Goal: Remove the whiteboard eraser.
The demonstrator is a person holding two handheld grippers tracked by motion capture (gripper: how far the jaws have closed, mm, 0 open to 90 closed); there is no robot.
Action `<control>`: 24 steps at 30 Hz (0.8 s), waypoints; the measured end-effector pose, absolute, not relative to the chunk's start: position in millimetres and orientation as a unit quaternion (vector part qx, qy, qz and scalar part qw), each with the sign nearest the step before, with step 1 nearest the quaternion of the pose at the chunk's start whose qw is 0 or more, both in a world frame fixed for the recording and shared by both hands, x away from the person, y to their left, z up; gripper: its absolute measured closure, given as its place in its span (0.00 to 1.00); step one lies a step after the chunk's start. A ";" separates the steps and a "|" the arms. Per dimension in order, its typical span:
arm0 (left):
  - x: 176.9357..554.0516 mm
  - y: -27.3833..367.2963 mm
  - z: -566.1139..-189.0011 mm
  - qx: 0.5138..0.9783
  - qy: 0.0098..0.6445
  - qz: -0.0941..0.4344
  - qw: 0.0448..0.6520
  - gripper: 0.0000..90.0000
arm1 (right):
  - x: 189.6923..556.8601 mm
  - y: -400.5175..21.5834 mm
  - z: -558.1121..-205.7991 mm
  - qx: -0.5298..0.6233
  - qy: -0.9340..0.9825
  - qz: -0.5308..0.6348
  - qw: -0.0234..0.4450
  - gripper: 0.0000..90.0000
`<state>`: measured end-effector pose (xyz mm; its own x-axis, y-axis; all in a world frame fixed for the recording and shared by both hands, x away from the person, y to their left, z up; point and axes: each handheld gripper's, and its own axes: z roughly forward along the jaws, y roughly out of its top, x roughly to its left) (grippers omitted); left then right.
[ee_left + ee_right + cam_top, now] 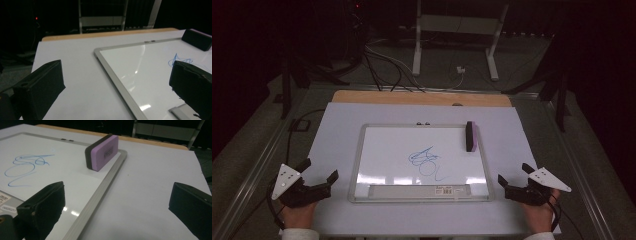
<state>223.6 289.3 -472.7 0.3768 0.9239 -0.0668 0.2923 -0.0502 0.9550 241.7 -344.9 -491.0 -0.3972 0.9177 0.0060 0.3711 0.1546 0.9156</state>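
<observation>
A small whiteboard (377, 150) in a silver frame lies flat on the table, with a blue scribble (427, 162) near its middle. A purple and black eraser (470, 136) stands on edge at the board's upper right, also in the right gripper view (102, 152). My left gripper (319, 172) rests open on the table left of the board's lower corner, its jaws wide apart and empty. My right gripper (513, 174) rests open to the right of the board's lower corner, also empty. In the left gripper view the board's frame (112, 72) runs between the jaws.
A white sheet (337, 130) covers the tabletop, with a wooden edge (422, 98) at the back. A pen tray with a label (419, 190) runs along the board's near side. Behind the table stand white desk legs (417, 45) and cables (382, 65) on the floor.
</observation>
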 end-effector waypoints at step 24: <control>222.5 290.8 -466.7 0.638 0.476 0.324 0.511 0.01 | 238.0 -339.5 -476.9 0.456 0.676 0.490 0.309 0.01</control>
<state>222.5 290.8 -466.7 0.3377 0.9384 -0.0733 0.2765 -0.0244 0.9607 238.0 -339.5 -476.9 -0.3941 0.9186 0.0288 0.3141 0.1052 0.9435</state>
